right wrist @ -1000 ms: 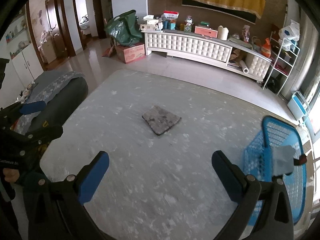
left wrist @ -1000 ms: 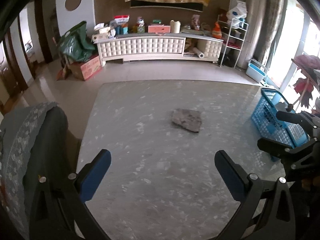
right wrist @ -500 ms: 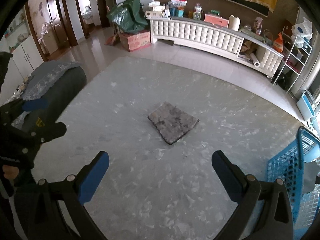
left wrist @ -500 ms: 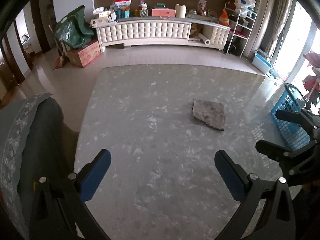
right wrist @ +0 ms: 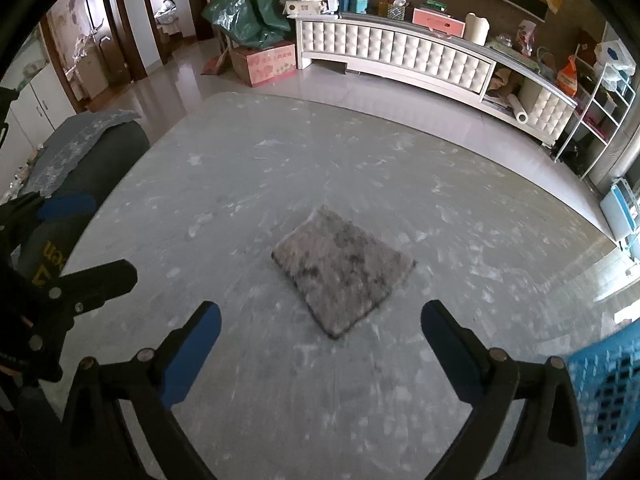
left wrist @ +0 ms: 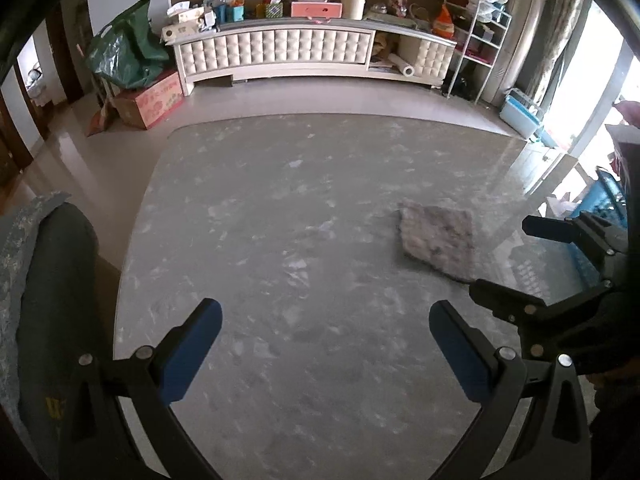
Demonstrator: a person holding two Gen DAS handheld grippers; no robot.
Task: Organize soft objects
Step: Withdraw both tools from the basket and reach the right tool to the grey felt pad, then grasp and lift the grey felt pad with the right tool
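Observation:
A folded grey mottled cloth [right wrist: 344, 271] lies flat on the grey marbled table [right wrist: 248, 184]. My right gripper [right wrist: 320, 330] is open, its blue pads just short of the cloth's near corner, nothing between them. In the left wrist view the same cloth [left wrist: 438, 240] lies to the right, ahead of my open left gripper [left wrist: 325, 334], which holds nothing. The right gripper [left wrist: 536, 268] also shows at the right edge of that view, beside the cloth. A blue plastic basket [right wrist: 608, 392] stands at the table's right side.
A dark chair back with a grey patterned cover [left wrist: 44, 280] stands at the table's left edge. Beyond the table are a white tufted cabinet [left wrist: 312, 52], a cardboard box [left wrist: 150, 100], a green bag [left wrist: 124, 52] and a wire shelf [left wrist: 480, 40].
Both grippers moved forward and left over the table. The cloth now looms larger and closer to the right gripper, and the blue basket has slid to the right edge of both views.

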